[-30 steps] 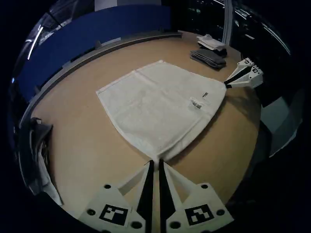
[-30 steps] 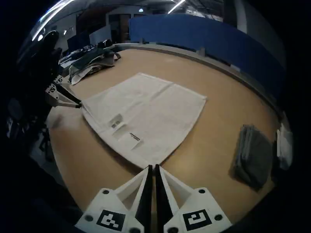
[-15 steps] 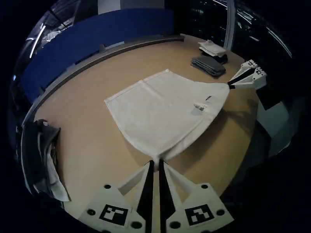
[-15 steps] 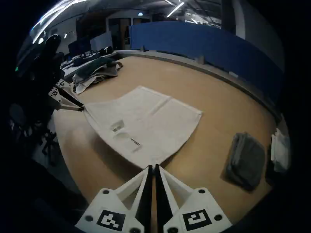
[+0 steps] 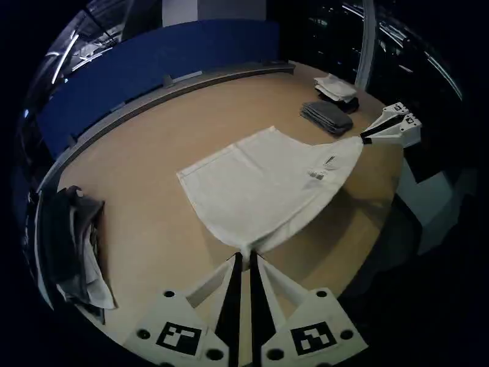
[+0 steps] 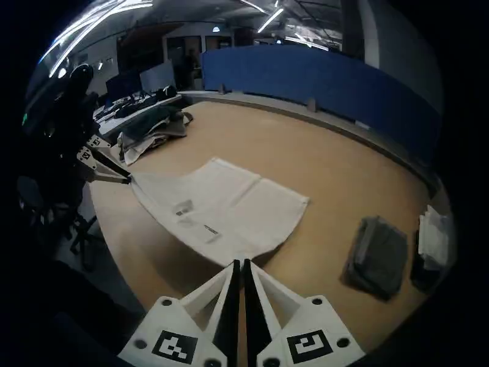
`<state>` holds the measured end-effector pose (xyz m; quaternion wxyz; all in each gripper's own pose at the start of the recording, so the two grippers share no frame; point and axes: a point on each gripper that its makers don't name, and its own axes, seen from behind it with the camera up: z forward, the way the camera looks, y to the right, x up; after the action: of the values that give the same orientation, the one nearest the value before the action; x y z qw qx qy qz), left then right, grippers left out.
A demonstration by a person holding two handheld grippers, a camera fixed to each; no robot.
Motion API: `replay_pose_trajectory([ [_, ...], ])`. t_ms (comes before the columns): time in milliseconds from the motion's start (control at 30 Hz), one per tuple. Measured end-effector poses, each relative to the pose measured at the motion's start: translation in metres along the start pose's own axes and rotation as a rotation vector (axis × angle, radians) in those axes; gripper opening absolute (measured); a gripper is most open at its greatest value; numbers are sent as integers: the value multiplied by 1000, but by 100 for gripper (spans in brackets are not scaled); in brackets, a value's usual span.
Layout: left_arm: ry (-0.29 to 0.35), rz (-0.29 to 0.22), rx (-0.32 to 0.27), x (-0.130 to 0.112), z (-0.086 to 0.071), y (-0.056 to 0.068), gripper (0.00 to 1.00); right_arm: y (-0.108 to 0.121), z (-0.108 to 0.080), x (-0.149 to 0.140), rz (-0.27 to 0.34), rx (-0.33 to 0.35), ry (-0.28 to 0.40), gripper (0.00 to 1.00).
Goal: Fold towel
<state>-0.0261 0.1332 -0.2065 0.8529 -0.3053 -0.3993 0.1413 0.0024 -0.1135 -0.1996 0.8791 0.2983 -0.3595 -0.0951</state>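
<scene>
I'm pinching one near corner of the white towel (image 5: 263, 183) in the left tongs (image 5: 243, 260), fingers squeezed right together on the cloth. The right tongs (image 6: 241, 264) are clamping the other near corner the same way. That near edge is hanging raised between them, while the far half is lying flat on the desk (image 5: 140, 183). A grey folded stack (image 5: 327, 116) is sitting far right, well apart from the towel.

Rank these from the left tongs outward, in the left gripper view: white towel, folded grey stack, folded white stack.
1. Flat white cloth towel: corner pinched in the left tongs.
2. Folded grey cloth stack: far right.
3. Folded white cloth stack: behind the grey one.
</scene>
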Motion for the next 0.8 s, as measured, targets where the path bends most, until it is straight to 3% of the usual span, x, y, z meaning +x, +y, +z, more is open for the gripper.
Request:
replay_pose_trajectory([
  [367, -4, -13, -2, 0, -8, 3, 9, -4, -9, 2, 1, 2, -1, 4],
  [800, -17, -47, 8, 8, -7, -2, 9, 0, -3, 8, 29, -1, -7, 4],
])
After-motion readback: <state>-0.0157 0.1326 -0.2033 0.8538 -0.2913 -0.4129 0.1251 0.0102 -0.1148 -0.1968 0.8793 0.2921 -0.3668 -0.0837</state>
